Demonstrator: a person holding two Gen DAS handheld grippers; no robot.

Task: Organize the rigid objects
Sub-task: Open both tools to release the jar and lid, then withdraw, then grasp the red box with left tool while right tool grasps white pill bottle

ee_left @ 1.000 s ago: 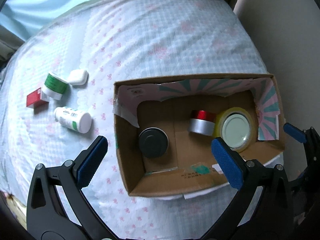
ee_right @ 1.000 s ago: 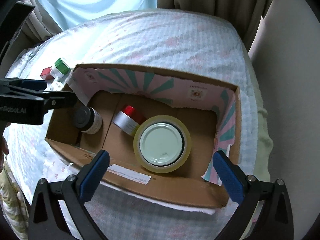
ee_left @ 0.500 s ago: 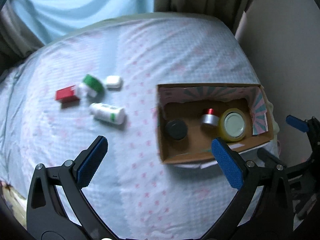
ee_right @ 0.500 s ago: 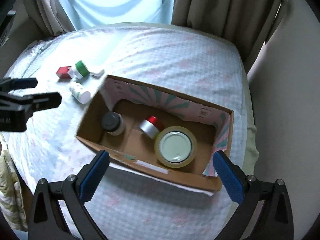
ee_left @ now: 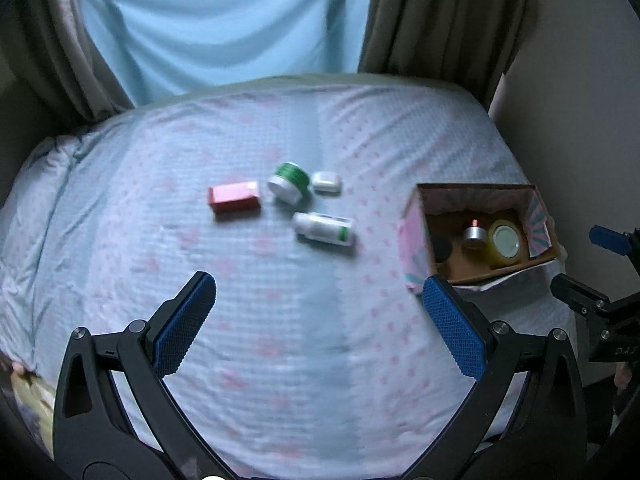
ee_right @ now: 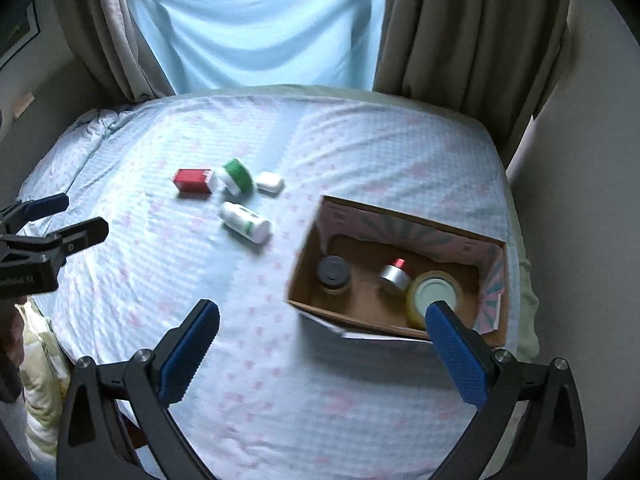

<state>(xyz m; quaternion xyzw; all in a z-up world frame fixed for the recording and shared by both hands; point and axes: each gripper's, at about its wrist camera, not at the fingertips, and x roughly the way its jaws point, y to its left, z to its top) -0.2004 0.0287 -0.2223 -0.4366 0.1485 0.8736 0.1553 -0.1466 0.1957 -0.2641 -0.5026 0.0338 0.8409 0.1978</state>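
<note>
We hover between picks: left gripper (ee_left: 316, 324) and right gripper (ee_right: 324, 344) both gape wide, empty. Three items sit boxed (ee_right: 396, 280) at three o'clock; next, the white bottle (ee_left: 324, 229) at twelve.

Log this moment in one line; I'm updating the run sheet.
left gripper: open, empty | right gripper: open, empty | box: holds three items | red carton, two bottles, white case on bed: four loose
</note>
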